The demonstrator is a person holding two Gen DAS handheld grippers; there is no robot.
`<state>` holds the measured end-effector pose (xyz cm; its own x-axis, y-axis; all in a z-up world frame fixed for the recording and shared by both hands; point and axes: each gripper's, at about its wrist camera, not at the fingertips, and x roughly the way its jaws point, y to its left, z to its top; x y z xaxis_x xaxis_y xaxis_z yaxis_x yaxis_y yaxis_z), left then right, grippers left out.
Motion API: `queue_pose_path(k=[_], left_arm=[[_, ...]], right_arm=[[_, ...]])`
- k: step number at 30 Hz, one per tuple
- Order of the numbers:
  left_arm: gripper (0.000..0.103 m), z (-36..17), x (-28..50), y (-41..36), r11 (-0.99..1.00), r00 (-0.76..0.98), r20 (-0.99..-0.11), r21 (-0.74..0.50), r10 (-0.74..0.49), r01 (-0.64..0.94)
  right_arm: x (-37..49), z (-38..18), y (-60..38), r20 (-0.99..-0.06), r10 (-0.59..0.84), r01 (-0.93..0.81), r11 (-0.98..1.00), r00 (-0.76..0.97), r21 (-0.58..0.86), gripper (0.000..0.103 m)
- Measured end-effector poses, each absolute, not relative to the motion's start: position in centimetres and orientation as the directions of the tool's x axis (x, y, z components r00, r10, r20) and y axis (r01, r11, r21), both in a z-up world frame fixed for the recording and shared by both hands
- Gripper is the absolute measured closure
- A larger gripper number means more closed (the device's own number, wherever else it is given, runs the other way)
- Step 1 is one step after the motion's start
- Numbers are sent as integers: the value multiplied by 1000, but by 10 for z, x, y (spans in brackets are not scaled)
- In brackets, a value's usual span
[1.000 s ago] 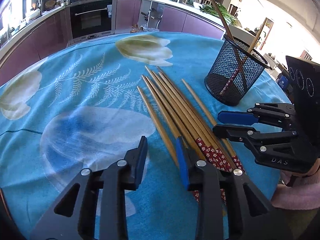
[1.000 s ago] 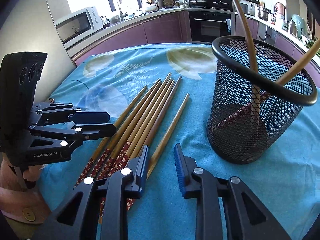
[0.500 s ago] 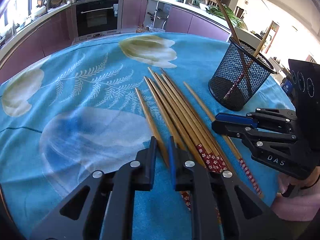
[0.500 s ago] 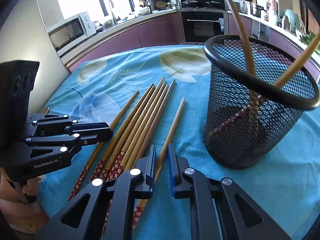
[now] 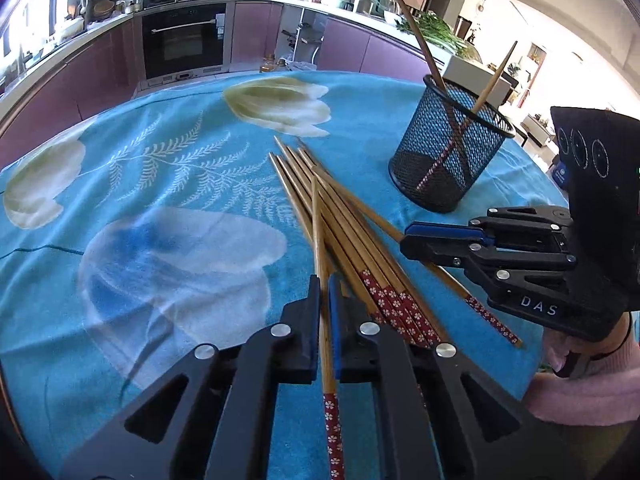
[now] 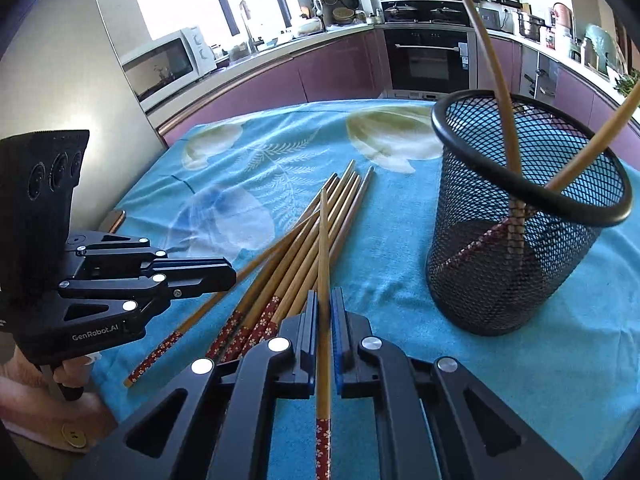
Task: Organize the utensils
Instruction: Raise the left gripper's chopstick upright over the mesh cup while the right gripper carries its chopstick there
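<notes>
Several wooden chopsticks [image 5: 352,236] with red flowered ends lie in a bundle on the blue tablecloth; they also show in the right wrist view [image 6: 304,248]. My left gripper [image 5: 325,280] is shut on one chopstick [image 5: 320,240], lifted above the bundle. My right gripper [image 6: 325,294] is shut on another chopstick [image 6: 324,248], also raised. A black mesh cup [image 5: 448,148] holds two chopsticks and stands to the right of the bundle; it also shows in the right wrist view [image 6: 520,216]. Each gripper shows in the other's view, the right one [image 5: 404,240] and the left one [image 6: 232,276].
The round table with the blue flowered cloth [image 5: 160,184] fills both views. A kitchen counter, an oven [image 5: 184,40] and a microwave [image 6: 164,64] stand beyond it. The table's near edge lies just below both grippers.
Both grippers closed from open, each on one chopstick, and lifted it off the bundle. The bundle shifted a little.
</notes>
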<state>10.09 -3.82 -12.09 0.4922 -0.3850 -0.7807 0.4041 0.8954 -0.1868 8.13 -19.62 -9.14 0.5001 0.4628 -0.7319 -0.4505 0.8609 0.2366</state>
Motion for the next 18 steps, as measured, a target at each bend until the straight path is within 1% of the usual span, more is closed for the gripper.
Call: queue_pose_path(k=[3,4,7,10,13,15,18], left_arm=[[97,-122,100,-39,891,487,-783,-182,-387,417],[94,-123,101,-39,890,481,-787,-181,-386,418],[91,-130,105,-39,891,464,-803,-174,-375,420],[91,-129,106,-39,886,463,-801,-171,-379,430],[91,-129,110,-39,884,459,-801,-175,-383,433],[94,-129,113,-41,891,468,-805,-156,-365,427],[95,-126,114,-43,900,483,-804,-140,-347,413]], right_arm=[[82,-94,-194,-746,450,-453,863,492,222,97],[81,-95,-193,-750,446,-454,864,490,217,96],[82,-97,-193,-754,436,-457,866,491,203,96],[84,-97,-191,-757,430,-458,867,493,194,96],[86,-97,-191,-756,431,-460,867,493,194,96],[86,-96,-193,-752,435,-458,866,495,199,97],[84,-91,-198,-739,441,-453,867,509,206,97]])
